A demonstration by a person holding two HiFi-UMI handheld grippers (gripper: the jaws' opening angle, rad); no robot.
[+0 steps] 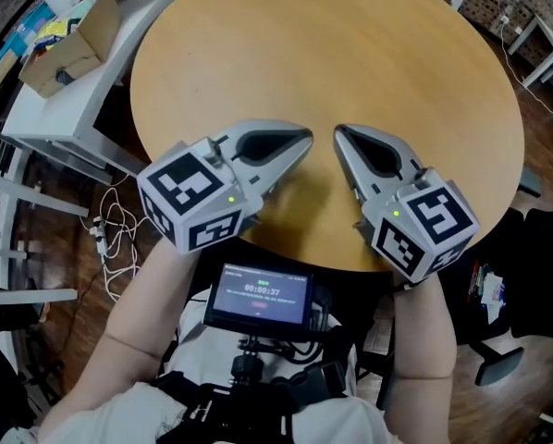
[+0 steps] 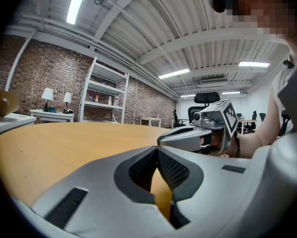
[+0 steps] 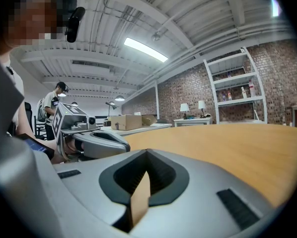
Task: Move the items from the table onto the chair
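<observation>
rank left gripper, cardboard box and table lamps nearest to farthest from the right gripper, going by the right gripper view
From the right gripper:
1. left gripper, close by at the view's left
2. cardboard box, behind it on a white table
3. table lamps, far back by the brick wall

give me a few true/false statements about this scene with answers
1. The left gripper and right gripper are both shut with nothing between the jaws. True.
2. The table is square. False: it is round.
3. The box sits on the table. False: it is on the white desk to the table's left.
4. Both grippers' tips are over the table's near part. True.
5. The screen below the grippers is dark. False: it is lit.
</observation>
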